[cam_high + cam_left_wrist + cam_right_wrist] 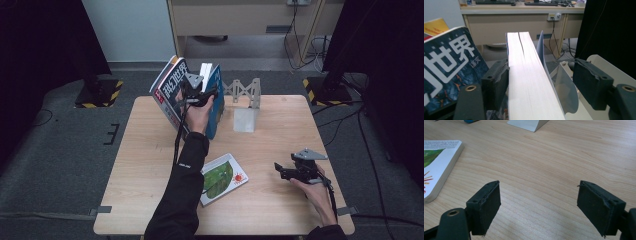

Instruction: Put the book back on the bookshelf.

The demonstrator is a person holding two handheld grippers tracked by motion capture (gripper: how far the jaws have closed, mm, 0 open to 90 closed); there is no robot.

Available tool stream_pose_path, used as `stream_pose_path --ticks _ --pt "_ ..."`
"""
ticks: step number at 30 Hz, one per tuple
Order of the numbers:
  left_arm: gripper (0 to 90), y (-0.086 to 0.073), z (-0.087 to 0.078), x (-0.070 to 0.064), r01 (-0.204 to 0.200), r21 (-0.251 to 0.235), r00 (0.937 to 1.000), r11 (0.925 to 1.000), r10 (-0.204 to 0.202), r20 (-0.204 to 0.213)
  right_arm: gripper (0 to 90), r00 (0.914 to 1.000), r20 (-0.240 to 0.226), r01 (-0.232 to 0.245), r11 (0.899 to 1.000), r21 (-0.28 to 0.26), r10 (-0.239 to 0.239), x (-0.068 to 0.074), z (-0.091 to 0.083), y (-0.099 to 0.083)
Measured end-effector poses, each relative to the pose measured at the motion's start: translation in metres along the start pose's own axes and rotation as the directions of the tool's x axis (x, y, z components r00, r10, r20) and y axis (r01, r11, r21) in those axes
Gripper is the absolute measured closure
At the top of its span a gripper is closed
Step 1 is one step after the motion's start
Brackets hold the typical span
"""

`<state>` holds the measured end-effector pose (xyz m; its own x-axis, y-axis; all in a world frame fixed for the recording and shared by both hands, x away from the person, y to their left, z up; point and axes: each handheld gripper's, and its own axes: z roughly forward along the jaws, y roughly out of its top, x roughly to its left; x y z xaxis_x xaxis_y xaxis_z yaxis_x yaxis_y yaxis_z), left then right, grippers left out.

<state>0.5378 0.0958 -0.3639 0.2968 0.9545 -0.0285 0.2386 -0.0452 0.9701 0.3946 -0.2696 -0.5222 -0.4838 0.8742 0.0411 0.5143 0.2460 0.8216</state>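
One thick blue-covered book (529, 82), white page edges, between left tongs (541, 80).

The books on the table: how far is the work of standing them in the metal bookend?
Done: a magazine leans upright at the back. In hand: the left gripper, jaws open, straddles the thick blue book standing near the bookend. Left: the green book lies flat; the right gripper is open and holds nothing.

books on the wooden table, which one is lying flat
The thin white book with the green picture cover, flat at the table's near side. The thick blue-covered book and the dark magazine stand by the metal bookend.
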Motion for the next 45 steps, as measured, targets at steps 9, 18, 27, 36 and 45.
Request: stream_pose_path --ticks 9,18,27,36,45 --pt "28.9 0.012 -0.021 0.0 -0.015 -0.028 0.9994 0.9995 0.016 0.031 19.2 1.0 0.002 -0.002 1.0 -0.004 0.002 0.001 -0.002 0.001" --pt "28.3 0.011 -0.038 0.002 -0.024 -0.04 0.9982 0.9989 0.027 0.053 19.1 1.0 0.001 -0.001 1.0 -0.006 0.001 0.002 -0.002 0.001" --pt "28.2 0.005 -0.073 0.002 -0.019 -0.037 0.9919 0.9991 0.023 0.125 18.9 1.0 -0.003 -0.006 1.0 -0.017 0.006 0.003 -0.003 0.004" --pt "27.9 -0.015 -0.118 0.009 -0.027 -0.013 0.9842 0.9996 0.028 0.175 18.8 0.9998 -0.014 -0.014 0.999 -0.045 0.014 0.01 -0.01 0.012" --pt "27.4 -0.061 -0.158 0.028 -0.006 0.07 0.9762 0.9976 -0.009 0.217 18.7 0.9978 -0.057 -0.037 0.996 -0.076 0.033 0.021 -0.017 0.026"
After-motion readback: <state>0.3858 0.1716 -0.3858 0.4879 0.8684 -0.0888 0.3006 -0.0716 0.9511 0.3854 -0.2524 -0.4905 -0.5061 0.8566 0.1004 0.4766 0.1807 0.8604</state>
